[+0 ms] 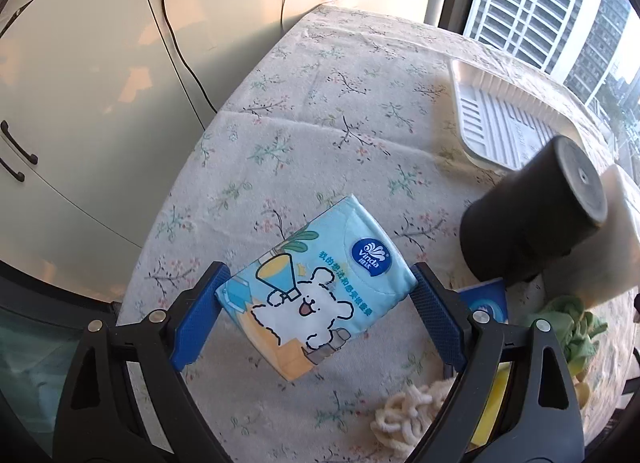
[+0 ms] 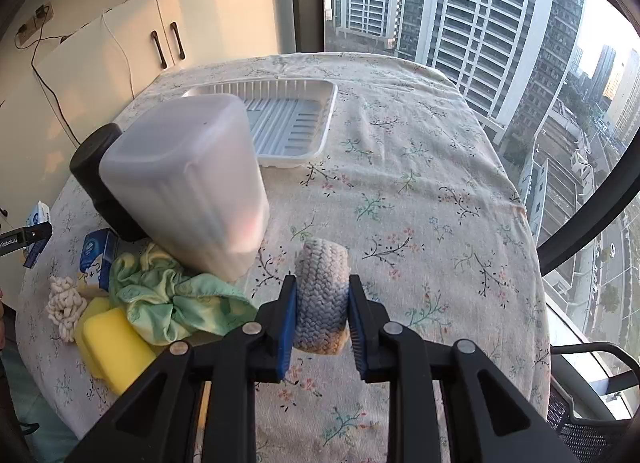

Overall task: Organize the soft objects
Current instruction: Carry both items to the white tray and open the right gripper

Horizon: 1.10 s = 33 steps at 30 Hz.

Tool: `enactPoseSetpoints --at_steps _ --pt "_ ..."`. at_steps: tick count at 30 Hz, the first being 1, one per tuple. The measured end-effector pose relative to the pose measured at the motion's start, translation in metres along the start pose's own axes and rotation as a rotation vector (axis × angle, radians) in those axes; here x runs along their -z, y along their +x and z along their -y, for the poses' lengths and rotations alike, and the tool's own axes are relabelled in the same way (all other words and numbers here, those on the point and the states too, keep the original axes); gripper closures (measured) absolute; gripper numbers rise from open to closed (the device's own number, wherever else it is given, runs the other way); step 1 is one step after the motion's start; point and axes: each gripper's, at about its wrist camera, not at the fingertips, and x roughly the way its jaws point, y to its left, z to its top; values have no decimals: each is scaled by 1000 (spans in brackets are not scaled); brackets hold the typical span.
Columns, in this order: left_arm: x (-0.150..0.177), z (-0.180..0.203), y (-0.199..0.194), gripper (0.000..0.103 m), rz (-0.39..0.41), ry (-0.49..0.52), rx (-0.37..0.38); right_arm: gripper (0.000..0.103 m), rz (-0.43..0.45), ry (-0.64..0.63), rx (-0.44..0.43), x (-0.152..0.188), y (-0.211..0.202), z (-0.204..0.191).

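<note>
The left claw (image 1: 316, 303) is clamped on a light-blue tissue pack (image 1: 316, 295) with a cartoon bear on it, the blue pads pressing its two ends; the pack looks lifted off the floral worktop (image 1: 320, 103), though from this angle I can't be certain. The right claw (image 2: 322, 303) is closed tight around a rolled knitted cloth (image 2: 322, 291), grey-blue with a tan lower edge, held upright over the cloth-covered surface.

Just left of that roll lies a heap: a yellow sponge (image 2: 114, 339), a crumpled green cloth (image 2: 176, 303), a cream chenille scrunchie (image 2: 64, 307) and a second small blue tissue pack (image 2: 94, 255), all touching or nearly so. Behind the heap a frosted plastic container (image 2: 188, 183) stands upside down, with a black cup (image 2: 100, 175), also upside down, just beside it. Farther back a clear ribbed tray (image 2: 288, 123) sits flat near the window side, well apart from the heap.
</note>
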Motion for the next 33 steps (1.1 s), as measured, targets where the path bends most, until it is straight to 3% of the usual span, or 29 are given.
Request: enactPoseSetpoints --at_steps 10,17,25,28,33 --pt "-96 23 53 13 65 81 -25 77 19 11 30 -86 52 29" --pt "-148 80 69 13 111 220 48 77 30 2 -20 -143 87 17" --pt "-161 162 70 13 176 462 196 77 11 -95 -100 -187 126 -31" --pt "-159 186 82 13 136 528 232 77 -26 -129 -123 -193 144 -45" --pt "-160 200 108 13 67 549 269 77 -117 -141 -172 -192 175 -54"
